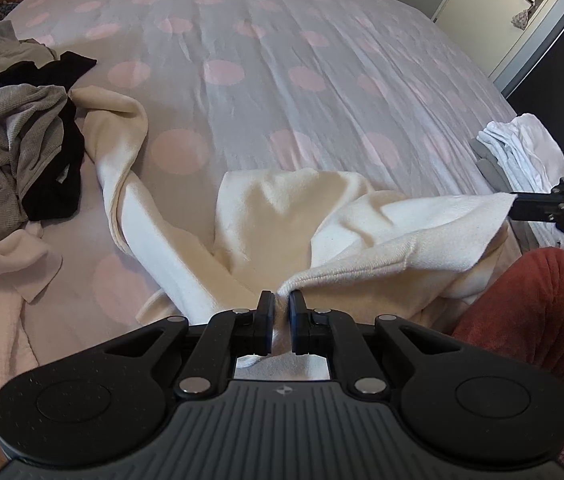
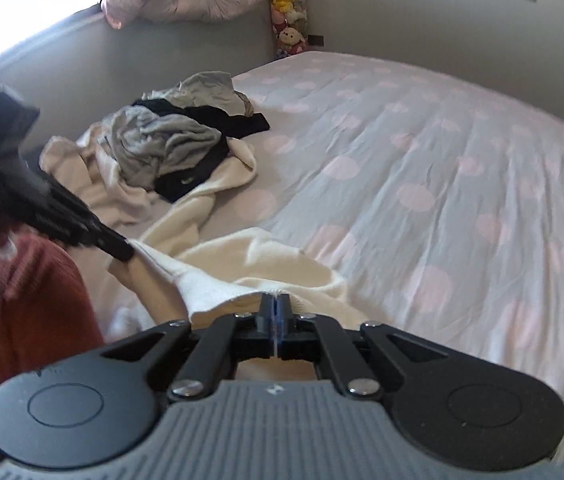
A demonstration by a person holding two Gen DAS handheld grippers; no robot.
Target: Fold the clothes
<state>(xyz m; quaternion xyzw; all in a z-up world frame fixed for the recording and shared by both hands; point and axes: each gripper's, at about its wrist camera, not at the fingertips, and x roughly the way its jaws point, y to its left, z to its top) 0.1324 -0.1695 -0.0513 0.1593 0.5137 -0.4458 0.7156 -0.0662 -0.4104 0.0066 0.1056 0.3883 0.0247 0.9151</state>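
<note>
left tool (image 1: 281,305) pinched nearly closed, right tool (image 2: 275,305) clamped tight

The far and right part of the bed cover (image 1: 282,60) is bare and gives free passage. On the left a heap of unfolded clothes (image 1: 21,140) blocks the way, the cream garment (image 1: 302,216) fills the near middle, and a white folded stack (image 1: 522,148) occupies the right edge

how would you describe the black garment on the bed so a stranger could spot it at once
Start from the bed with the pink-dotted cover and look to the pile of clothes along its window side. The black garment lies tangled there under a grey top, on cream cloth. It is the only black piece in the pile.
</note>
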